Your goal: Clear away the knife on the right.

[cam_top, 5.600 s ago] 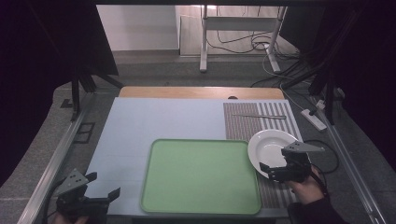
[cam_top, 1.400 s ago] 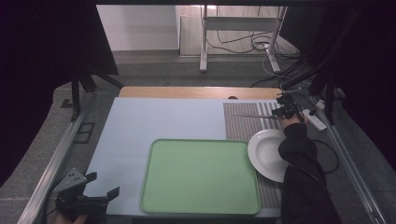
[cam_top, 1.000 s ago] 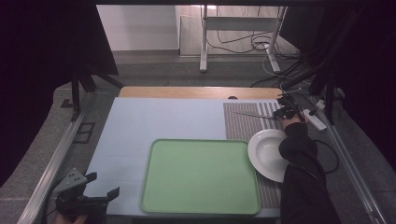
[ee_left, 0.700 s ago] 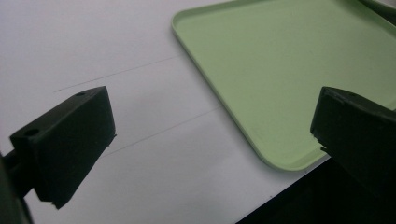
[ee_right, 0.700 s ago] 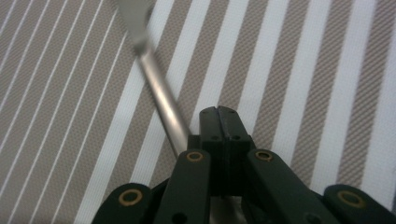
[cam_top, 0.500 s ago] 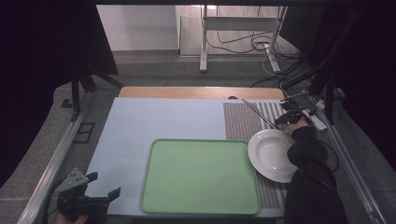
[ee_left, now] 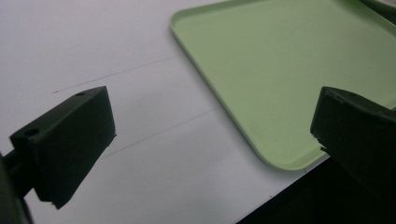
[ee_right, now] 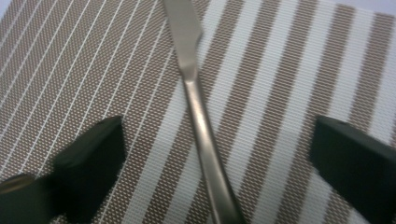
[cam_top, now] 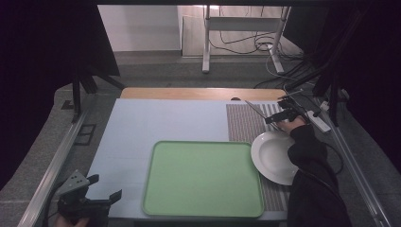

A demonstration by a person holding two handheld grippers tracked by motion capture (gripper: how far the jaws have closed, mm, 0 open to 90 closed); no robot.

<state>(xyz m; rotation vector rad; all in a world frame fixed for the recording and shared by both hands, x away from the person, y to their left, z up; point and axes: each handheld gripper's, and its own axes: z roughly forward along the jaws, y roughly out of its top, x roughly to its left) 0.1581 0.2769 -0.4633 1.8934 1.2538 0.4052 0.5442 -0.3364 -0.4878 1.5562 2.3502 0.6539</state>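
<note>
While we look down on the worktop [cam_top: 165,118] from above, a green tray [cam_top: 203,177] sits near the 6 o'clock edge, with a white plate [cam_top: 274,156] touching a striped placemat [cam_top: 246,125] at its 3 o'clock side. Our right hand-held gripper [cam_top: 282,115] is out at about 2 o'clock, over the far end of the placemat. A table knife [ee_right: 198,112] runs between its jaws, which stand wide apart in the right gripper view, not pinching the handle. In the high view the blade [cam_top: 255,109] seems to angle up toward 10 o'clock; whether the knife rests on the mat or is propped we cannot tell. We judge the gripper is lined up along the handle so the jaws can close across its narrow width. Our left hand-held gripper [cam_top: 101,201] waits at 7 o'clock beside the tray's near corner [ee_left: 285,161], jaws spread and empty, likely parked out of the way.
</note>
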